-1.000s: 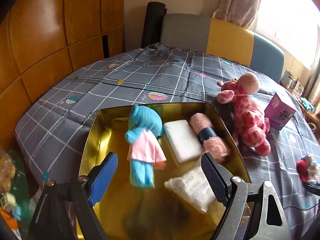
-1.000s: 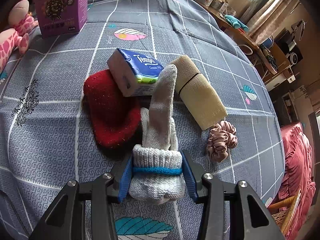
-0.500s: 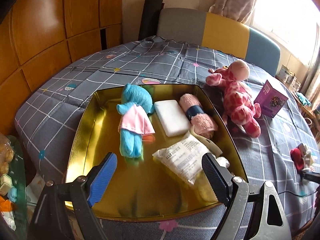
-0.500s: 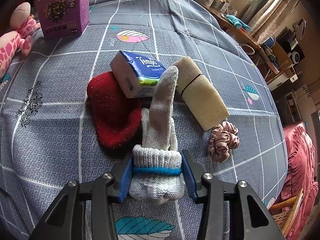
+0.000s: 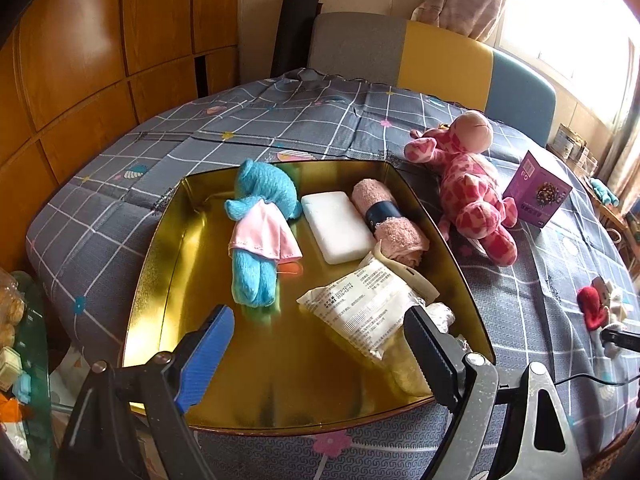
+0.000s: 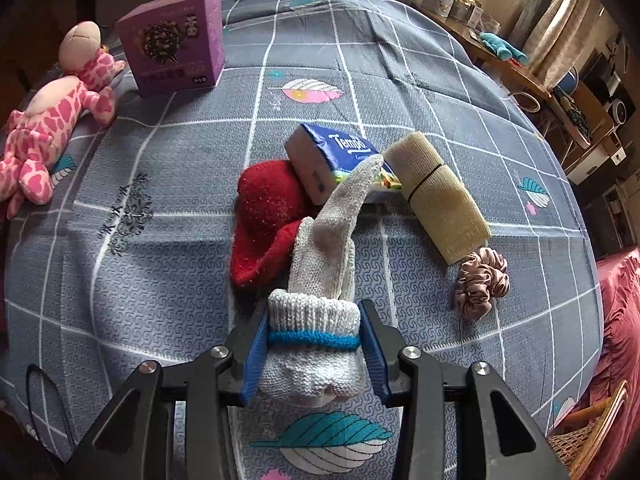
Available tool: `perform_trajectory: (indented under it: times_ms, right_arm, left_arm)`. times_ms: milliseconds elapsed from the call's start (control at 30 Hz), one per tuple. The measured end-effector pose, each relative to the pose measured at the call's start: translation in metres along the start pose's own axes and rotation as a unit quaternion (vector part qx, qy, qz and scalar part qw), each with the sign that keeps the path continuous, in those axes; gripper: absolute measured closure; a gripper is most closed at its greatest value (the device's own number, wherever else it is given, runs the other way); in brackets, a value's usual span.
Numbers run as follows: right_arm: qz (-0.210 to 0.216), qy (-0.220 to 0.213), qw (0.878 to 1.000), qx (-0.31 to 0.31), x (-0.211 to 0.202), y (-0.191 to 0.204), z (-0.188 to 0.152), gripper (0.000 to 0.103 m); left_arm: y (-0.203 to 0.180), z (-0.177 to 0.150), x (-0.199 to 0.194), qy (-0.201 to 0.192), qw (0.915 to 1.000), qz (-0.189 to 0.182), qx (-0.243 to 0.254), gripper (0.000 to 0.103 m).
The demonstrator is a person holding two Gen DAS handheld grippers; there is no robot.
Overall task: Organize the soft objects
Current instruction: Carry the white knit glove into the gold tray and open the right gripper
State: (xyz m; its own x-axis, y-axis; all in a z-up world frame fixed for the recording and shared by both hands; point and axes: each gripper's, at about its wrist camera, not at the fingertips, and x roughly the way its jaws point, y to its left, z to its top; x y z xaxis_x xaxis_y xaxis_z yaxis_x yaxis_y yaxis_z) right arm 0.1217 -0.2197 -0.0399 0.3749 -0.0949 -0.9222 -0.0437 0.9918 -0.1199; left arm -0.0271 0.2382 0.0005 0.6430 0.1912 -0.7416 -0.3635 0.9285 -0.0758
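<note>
My left gripper [image 5: 318, 320] stands open above the near end of the gold tray [image 5: 160, 240], with nothing between its fingers. In the tray lie a blue plush doll [image 5: 260, 232], a white pad [image 5: 336, 226], a rolled pink towel [image 5: 388, 224] and a white printed packet [image 5: 368, 308]. My right gripper [image 6: 314, 336] is closing on the cuff of a white knitted glove [image 6: 324, 252], and its pads press both sides. The glove's fingers stretch up over a red knitted piece [image 6: 268, 220] and a Tempo tissue pack [image 6: 332, 156].
A beige rolled cloth [image 6: 436, 196] and a pink scrunchie [image 6: 480, 280] lie right of the glove. A pink giraffe plush [image 5: 472, 196] and a purple box [image 5: 536, 190] sit right of the tray on the grey checked tablecloth. Chairs stand behind the table, shelves at far right.
The left gripper has drawn back from the tray, so the whole tray and the white packet now lie ahead of its fingers. The right gripper tilted up slightly while squeezing the glove cuff.
</note>
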Motion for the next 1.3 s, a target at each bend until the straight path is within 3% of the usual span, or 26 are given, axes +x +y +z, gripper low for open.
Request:
perform_trajectory:
  times_ms: [333, 500, 633, 900, 1100, 1300]
  right_arm:
    - [0.071, -0.065, 0.994, -0.058, -0.058, 0.066, 0.005, 0.062]
    - [0.163, -0.073, 0.978, -0.108, -0.081, 0.132, 0.017, 0.062]
    - [0.239, -0.059, 0.957, -0.154, -0.091, 0.200, 0.023, 0.062]
    - [0.318, -0.049, 0.918, -0.232, -0.109, 0.330, 0.034, 0.062]
    - [0.336, -0.028, 0.914, -0.227, -0.093, 0.394, 0.043, 0.058]
    - [0.352, 0.033, 0.909, -0.221, -0.056, 0.434, 0.047, 0.052]
  left_arm:
    - [0.024, -0.003, 0.001, 0.001, 0.9996, 0.008, -0.028, 0.016]
    - [0.043, -0.006, -0.003, 0.001, 0.9989, 0.019, -0.043, 0.016]
    - [0.055, -0.007, -0.006, -0.002, 0.9982, 0.023, -0.055, 0.016]
    - [0.071, -0.007, -0.007, -0.009, 0.9969, 0.024, -0.074, 0.016]
    - [0.078, -0.009, -0.001, -0.002, 0.9961, 0.025, -0.084, 0.016]
    - [0.085, -0.009, 0.001, 0.000, 0.9952, 0.027, -0.094, 0.016]
